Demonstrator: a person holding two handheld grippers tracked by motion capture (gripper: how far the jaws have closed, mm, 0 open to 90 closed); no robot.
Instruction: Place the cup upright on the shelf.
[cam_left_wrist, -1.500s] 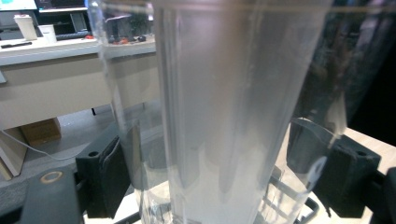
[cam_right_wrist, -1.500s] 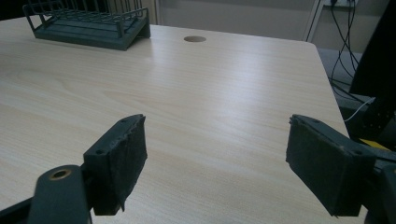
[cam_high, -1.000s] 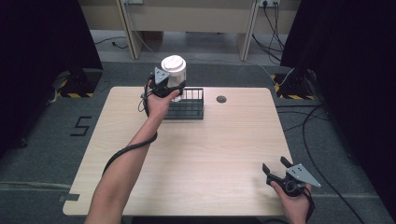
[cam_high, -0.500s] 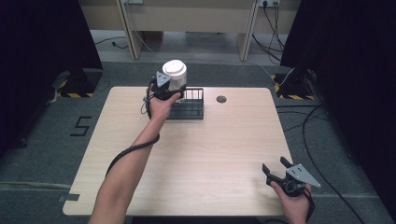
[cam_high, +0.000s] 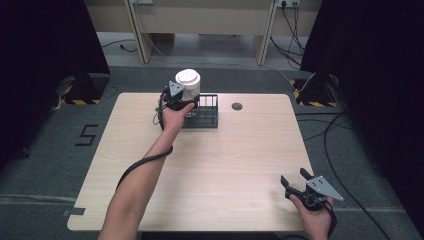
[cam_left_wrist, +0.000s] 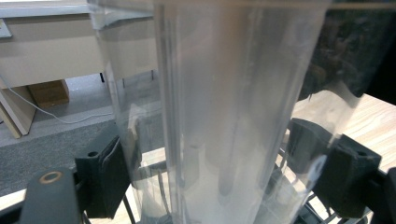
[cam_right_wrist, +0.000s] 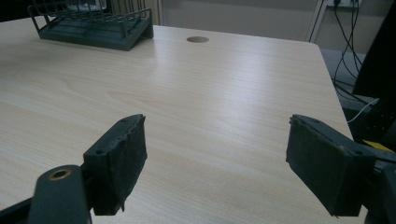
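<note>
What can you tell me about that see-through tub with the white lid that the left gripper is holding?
The tub is a tall, clear, round container that looks like plastic, closed by a flat white lid. It stands roughly upright, clamped between the jaws of the left gripper, held over the left part of the black wire rack at the table's far side. In the left gripper view its cloudy wall sits between the black pads. Whether it touches the rack cannot be told.

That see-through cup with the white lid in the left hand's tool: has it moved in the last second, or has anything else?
The left gripper, shut on the clear cup, has carried it a little to the right, from beside the black wire rack's left end to above it. The grip did not change. The right gripper stayed open and idle near the table's right front corner, and the rack stayed put.
</note>
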